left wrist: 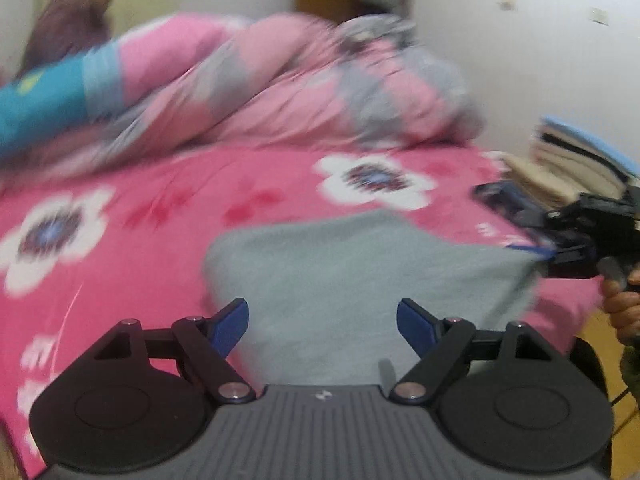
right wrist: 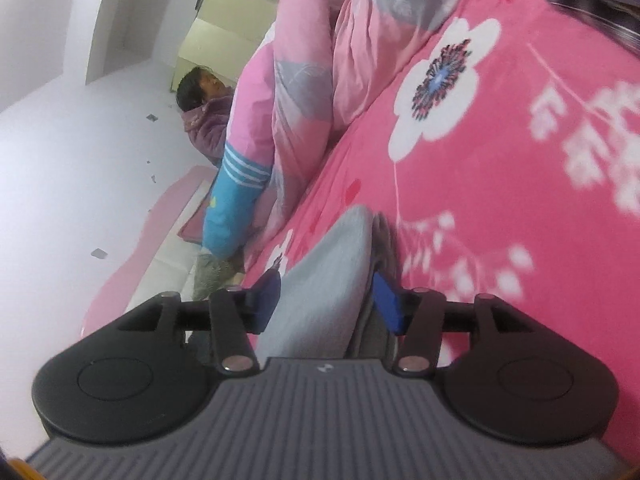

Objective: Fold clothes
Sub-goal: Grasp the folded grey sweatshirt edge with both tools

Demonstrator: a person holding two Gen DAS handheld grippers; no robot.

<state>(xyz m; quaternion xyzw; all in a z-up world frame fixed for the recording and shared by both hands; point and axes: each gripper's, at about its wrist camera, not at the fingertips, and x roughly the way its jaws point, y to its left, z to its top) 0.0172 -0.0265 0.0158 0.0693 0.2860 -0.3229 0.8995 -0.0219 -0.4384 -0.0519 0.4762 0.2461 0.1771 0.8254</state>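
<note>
A grey garment lies spread on the pink flowered bedspread. My left gripper hovers over the garment's near edge, open, with nothing between its blue fingers. At the garment's right edge a hand holds my right gripper, and the cloth rises toward it there. In the right wrist view the gripper is rolled on its side. A thick fold of the grey garment fills the gap between its blue pads, so the gripper is shut on that fold.
A bunched pink and grey quilt lies across the back of the bed, with a teal striped garment at its left end. Folded items are stacked at the right. A person sits behind the bed.
</note>
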